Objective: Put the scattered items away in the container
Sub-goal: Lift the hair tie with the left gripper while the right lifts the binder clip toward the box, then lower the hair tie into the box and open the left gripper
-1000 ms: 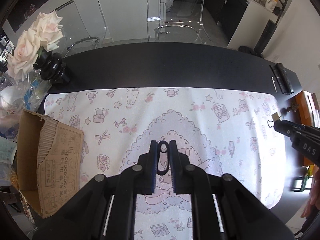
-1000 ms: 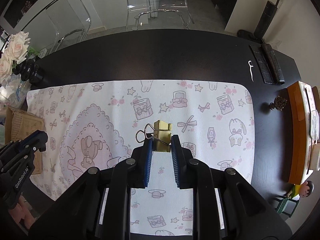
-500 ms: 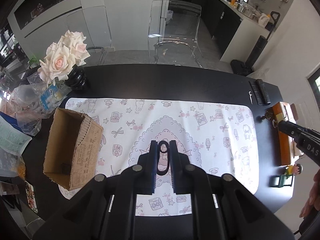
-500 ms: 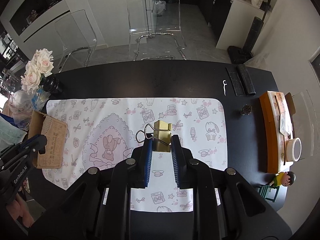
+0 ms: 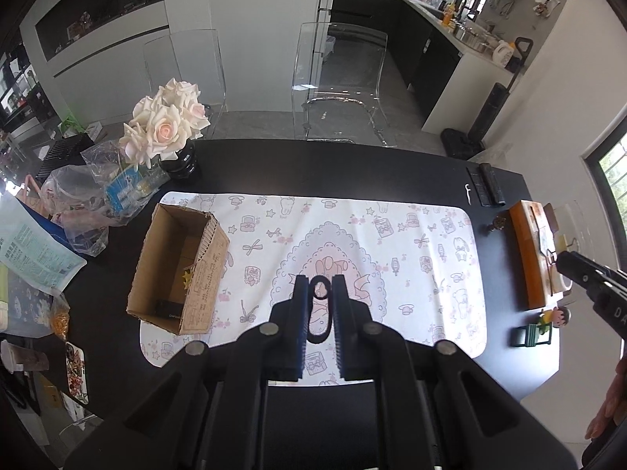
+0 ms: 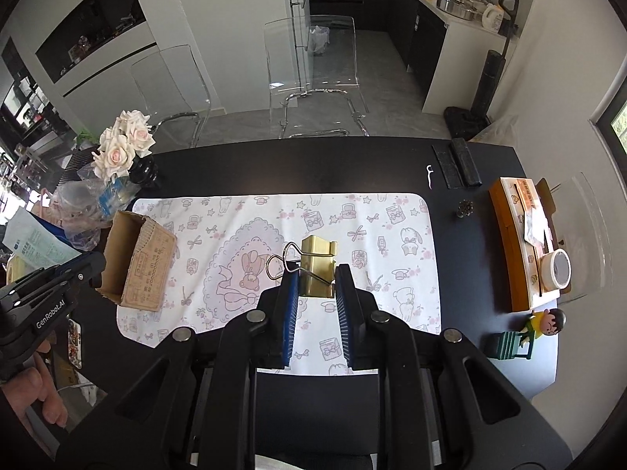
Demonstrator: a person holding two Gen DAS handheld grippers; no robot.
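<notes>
Two clips up off the desk (image 5: 352, 164), box off to the left.
Left hand-held gripper (image 5: 320, 288) clenched on black clip (image 5: 320, 289), right hand-held gripper (image 6: 316, 276) on gold binder clip (image 6: 316, 264); cardboard box (image 5: 178, 270) holding small bits.

A printed placemat (image 6: 352, 235) covers the middle of the black table (image 6: 333, 164). Pale roses (image 5: 164, 125) in a dark vase (image 5: 182, 162) stand at ten o'clock, an orange tray (image 6: 513, 243) at three, a toy figure (image 6: 546, 323) at four, clear chairs (image 6: 313, 74) at twelve.
</notes>
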